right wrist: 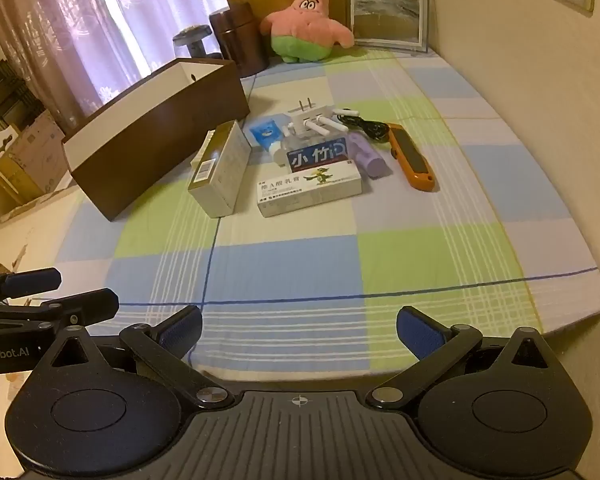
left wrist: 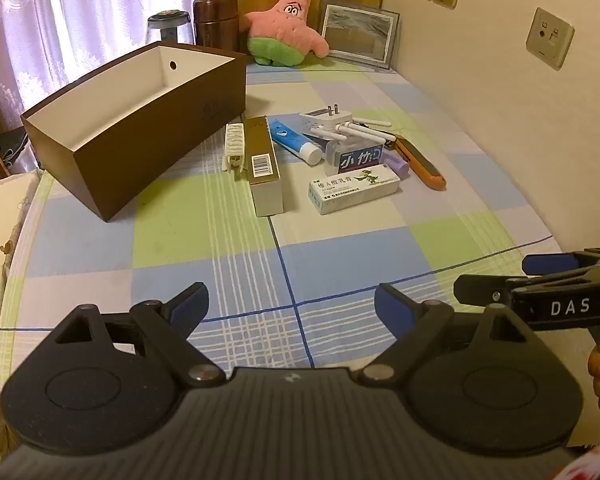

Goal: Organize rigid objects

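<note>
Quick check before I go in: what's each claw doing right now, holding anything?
Left claw: open wide, holding nothing, over the checked cloth short of the pile.
Right claw: open wide, holding nothing, also short of the pile.

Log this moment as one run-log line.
stage: start | left tool: open, empty | right tool: open, empty | brown box: empty | items: clustered on checked cloth beside box

Two wrist cameras look forward and steeply down along their own spread fingers from the near edge of a checked bedcover, well back from the clutter. Both share the brown box at ten o'clock and the star plush at twelve. Each catches the other gripper at its side: three o'clock, nine o'clock.
</note>
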Demonstrator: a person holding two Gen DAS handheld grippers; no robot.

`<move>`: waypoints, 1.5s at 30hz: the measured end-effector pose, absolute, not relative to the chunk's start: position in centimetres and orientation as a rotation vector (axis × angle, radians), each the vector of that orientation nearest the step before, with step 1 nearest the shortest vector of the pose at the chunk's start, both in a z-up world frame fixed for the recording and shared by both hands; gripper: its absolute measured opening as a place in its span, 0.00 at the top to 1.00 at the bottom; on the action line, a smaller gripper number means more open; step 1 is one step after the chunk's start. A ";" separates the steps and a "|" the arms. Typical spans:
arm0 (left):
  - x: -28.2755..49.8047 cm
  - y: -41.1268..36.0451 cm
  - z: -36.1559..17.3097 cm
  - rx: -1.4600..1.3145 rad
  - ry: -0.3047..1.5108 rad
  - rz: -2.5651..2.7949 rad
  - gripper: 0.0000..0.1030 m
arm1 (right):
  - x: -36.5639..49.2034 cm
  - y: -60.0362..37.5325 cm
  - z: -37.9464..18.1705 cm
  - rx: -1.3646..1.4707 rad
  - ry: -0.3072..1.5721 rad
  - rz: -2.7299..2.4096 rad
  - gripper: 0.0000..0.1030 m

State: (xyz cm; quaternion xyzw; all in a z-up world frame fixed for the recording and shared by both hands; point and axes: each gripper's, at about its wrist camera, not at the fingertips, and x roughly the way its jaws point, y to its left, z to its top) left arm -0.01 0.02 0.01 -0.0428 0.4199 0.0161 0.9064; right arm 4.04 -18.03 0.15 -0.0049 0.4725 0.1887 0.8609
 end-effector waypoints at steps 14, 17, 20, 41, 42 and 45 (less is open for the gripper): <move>-0.1 0.1 0.0 -0.081 0.872 0.039 0.15 | 4.3 -18.2 0.3 -0.006 0.995 0.396 0.02; 0.0 -0.3 0.4 -0.080 0.872 0.039 0.15 | 4.5 -18.4 0.3 -0.007 0.996 0.396 0.02; 0.0 -0.3 0.4 -0.080 0.874 0.039 0.15 | 4.5 -18.5 0.3 -0.007 0.996 0.395 0.02; 0.4 -0.3 0.2 -0.077 0.877 0.041 0.15 | 4.9 -18.8 0.5 -0.005 0.998 0.398 0.02; 0.4 -0.3 0.2 -0.077 0.877 0.040 0.14 | 4.9 -18.8 0.4 -0.005 0.998 0.399 0.02; 0.6 -0.4 0.2 -0.078 0.876 0.042 0.15 | 4.7 -18.7 0.6 -0.006 0.997 0.400 0.02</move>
